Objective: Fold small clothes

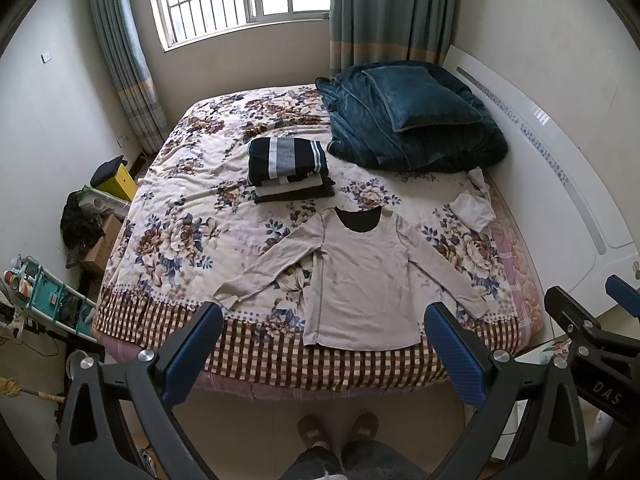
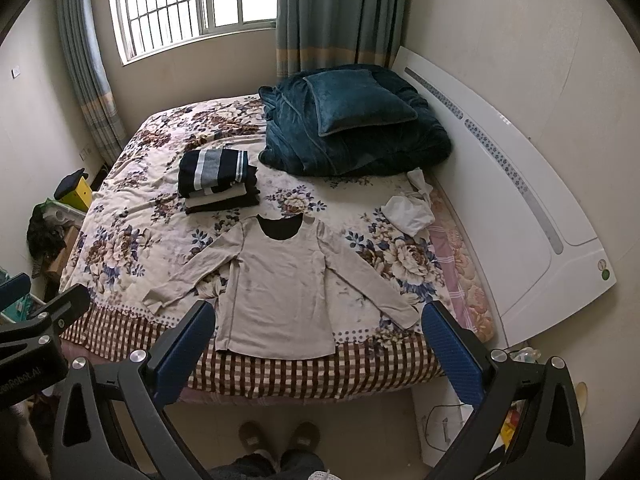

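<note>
We held both tongs spread wide and empty, the left tongs [image 1: 324,344] and right tongs [image 2: 318,340] raised off the near edge of the bed [image 2: 120,240]. The beige long-sleeved top [image 2: 280,292] lay flat there, sleeves out, in front of the folded stack [image 2: 218,180]. Folding seemingly hadn't begun; next we judged each sleeve needed pinching inward.

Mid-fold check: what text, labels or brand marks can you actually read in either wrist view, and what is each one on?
"DAS" - white letters on the black body of the right gripper, seen in the left wrist view.
"...onRobot.AI" - pale letters on the black body of the left gripper, seen in the right wrist view; the start is cut off by the frame edge.
Beige long-sleeve shirt: no readable print.
Folded clothes stack: stripes only, no text.
</note>
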Tool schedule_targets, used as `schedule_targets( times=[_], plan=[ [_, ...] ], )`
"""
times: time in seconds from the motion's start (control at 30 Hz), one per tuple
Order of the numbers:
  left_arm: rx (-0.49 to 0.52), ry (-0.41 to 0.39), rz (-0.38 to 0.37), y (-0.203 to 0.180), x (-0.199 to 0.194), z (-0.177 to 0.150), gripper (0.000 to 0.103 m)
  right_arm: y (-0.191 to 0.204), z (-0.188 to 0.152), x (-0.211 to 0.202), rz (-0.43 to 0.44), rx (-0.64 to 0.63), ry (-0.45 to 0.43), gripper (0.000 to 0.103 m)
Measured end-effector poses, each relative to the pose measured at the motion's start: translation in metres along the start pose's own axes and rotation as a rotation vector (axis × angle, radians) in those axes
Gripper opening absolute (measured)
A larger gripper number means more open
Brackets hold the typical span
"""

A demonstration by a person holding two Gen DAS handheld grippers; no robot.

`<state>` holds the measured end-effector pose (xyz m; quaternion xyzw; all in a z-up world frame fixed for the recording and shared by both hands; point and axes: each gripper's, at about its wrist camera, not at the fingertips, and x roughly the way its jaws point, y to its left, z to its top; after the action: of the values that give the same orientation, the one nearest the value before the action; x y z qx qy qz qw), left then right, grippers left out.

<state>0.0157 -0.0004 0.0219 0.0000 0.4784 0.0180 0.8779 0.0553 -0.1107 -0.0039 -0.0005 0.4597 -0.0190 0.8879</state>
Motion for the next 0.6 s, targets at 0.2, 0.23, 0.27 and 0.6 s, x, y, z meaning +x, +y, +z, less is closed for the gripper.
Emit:
schedule_targets(
  times=[0.2, 0.23, 0.27, 0.6],
  plan=[
    [0.001, -0.002, 0.001, 0.002, -0.0014, -0.0001, 0.103, 0.0013, -0.0002, -0.0034, 0.004, 0.0, 0.003, 0.103],
    [-0.001, -0.003, -0.002, 0.0033, -0.0022, -0.0033, 0.103, 0.0016, 0.001, -0.0044, 0.004, 0.001, 0.003, 0.103],
    [-0.002, -0.004, -0.002, 0.0032, -0.0022, -0.0022, 0.103, 0.0019, -0.0001, -0.004, 0.003, 0.001, 0.003, 0.103],
    [0.0, -0.003, -0.003, 0.0032, -0.0017, -0.0044, 0.103, 0.0032, -0.0025, -0.0039, 0.003, 0.001, 0.005, 0.103]
  ],
)
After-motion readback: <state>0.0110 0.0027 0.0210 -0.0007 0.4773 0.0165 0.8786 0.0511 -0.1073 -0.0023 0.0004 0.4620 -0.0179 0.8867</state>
